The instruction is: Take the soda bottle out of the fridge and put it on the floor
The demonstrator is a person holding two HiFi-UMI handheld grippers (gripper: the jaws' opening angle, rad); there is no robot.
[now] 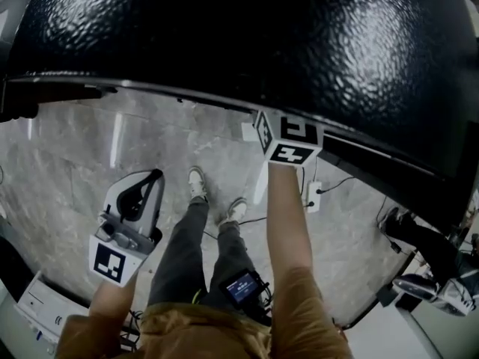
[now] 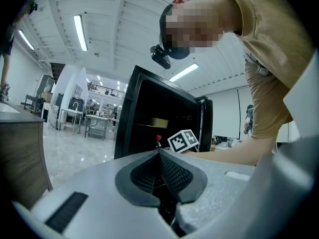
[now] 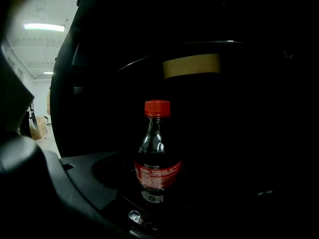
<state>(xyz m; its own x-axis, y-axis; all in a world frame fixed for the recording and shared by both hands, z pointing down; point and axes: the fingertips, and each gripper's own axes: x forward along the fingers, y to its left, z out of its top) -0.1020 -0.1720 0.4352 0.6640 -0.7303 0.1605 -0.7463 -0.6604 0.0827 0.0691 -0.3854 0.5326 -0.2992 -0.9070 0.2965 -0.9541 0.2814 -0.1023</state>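
Observation:
The soda bottle [image 3: 156, 151], dark with a red cap and red label, stands upright on a shelf inside the dark fridge [image 3: 224, 133]. My right gripper [image 3: 159, 195] is open, its jaws wide on either side of the bottle; only the left finger [image 3: 75, 180] shows, clear of the bottle. In the head view the right gripper [image 1: 288, 142] reaches under the black fridge top [image 1: 247, 36], jaws hidden. My left gripper [image 1: 150, 182] hangs low at the left, shut and empty; its pads [image 2: 172, 173] meet. From there the open fridge [image 2: 149, 113] and the bottle's cap [image 2: 158, 138] show.
The person's legs and shoes [image 1: 198, 184] stand on the grey marble floor [image 1: 67, 170]. A power strip with cables [image 1: 311, 197] lies by the fridge's foot. A white box [image 1: 37, 305] sits at bottom left. Another person's shoes [image 1: 419, 283] are at right.

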